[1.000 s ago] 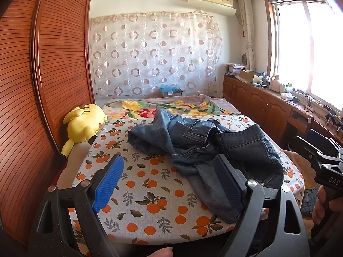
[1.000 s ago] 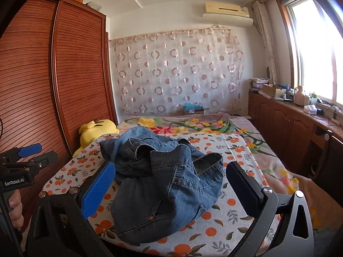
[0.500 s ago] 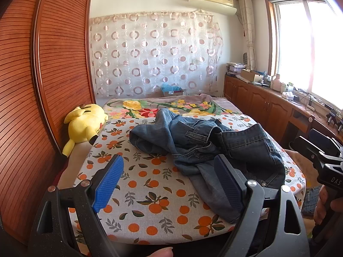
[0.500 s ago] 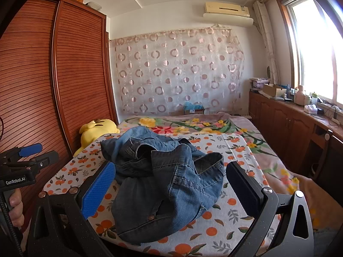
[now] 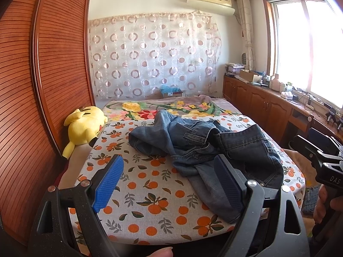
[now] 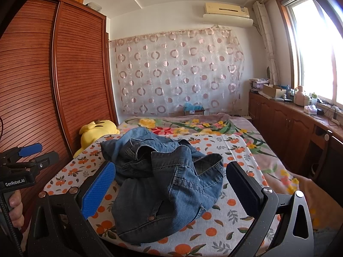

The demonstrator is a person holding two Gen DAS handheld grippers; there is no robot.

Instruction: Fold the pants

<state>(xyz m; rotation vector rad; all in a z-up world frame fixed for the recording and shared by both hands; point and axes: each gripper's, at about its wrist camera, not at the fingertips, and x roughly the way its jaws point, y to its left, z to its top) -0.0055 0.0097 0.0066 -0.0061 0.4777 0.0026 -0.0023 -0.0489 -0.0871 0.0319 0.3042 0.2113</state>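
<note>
A pair of blue denim pants (image 5: 205, 150) lies crumpled in a heap on the bed's orange-print sheet (image 5: 150, 192). In the right wrist view the pants (image 6: 167, 184) fill the middle, waistband and a button toward me. My left gripper (image 5: 169, 182) is open and empty, held above the near edge of the bed, left of the heap. My right gripper (image 6: 171, 184) is open and empty, its fingers framing the heap from the near side. Each gripper shows at the edge of the other's view.
A yellow plush toy (image 5: 85, 124) lies at the bed's left edge against a wooden slatted wardrobe (image 5: 42, 85). A floral blanket (image 5: 171, 109) covers the far end. Wooden cabinets (image 5: 268, 111) with clutter run along the right wall under the window.
Both grippers have drifted very slightly; the pants have not moved and both grippers stay open.
</note>
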